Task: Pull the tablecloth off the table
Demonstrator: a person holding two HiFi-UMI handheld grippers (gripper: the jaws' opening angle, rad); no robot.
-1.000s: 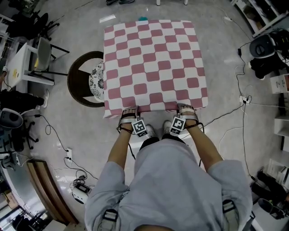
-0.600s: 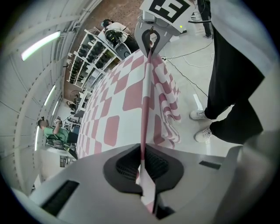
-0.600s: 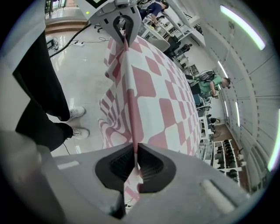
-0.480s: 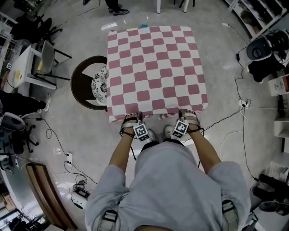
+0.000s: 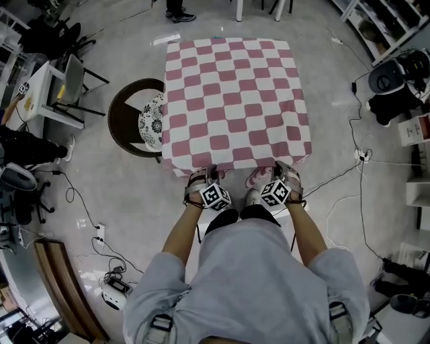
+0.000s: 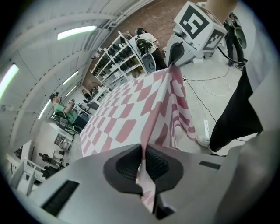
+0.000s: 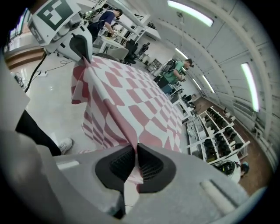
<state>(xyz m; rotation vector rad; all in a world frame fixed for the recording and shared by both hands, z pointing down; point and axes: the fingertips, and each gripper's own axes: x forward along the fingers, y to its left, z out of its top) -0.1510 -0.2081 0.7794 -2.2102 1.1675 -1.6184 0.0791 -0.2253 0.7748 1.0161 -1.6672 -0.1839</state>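
A pink-and-white checked tablecloth [image 5: 235, 101] covers a square table in the head view. Its near edge hangs toward me. My left gripper [image 5: 203, 178] pinches that near edge at the left, and my right gripper [image 5: 285, 175] pinches it at the right. In the left gripper view the tablecloth [image 6: 131, 118] runs into the closed jaws as a raised fold, with the right gripper [image 6: 175, 52] at the far end of the hem. In the right gripper view the tablecloth [image 7: 131, 100] is clamped the same way, and the left gripper [image 7: 81, 46] holds the far corner.
A round dark chair [image 5: 138, 121] with a patterned cushion stands left of the table. Cables [image 5: 349, 168] run over the floor at the right. Shelves [image 5: 390, 20] and bags stand at the far right, desks and chairs [image 5: 54, 80] at the left. A person's feet [image 5: 178, 13] show beyond the table.
Both grippers have closed on the cloth's near hem. The near edge is now lifted and gathered between them, and the view has shifted slightly toward me.
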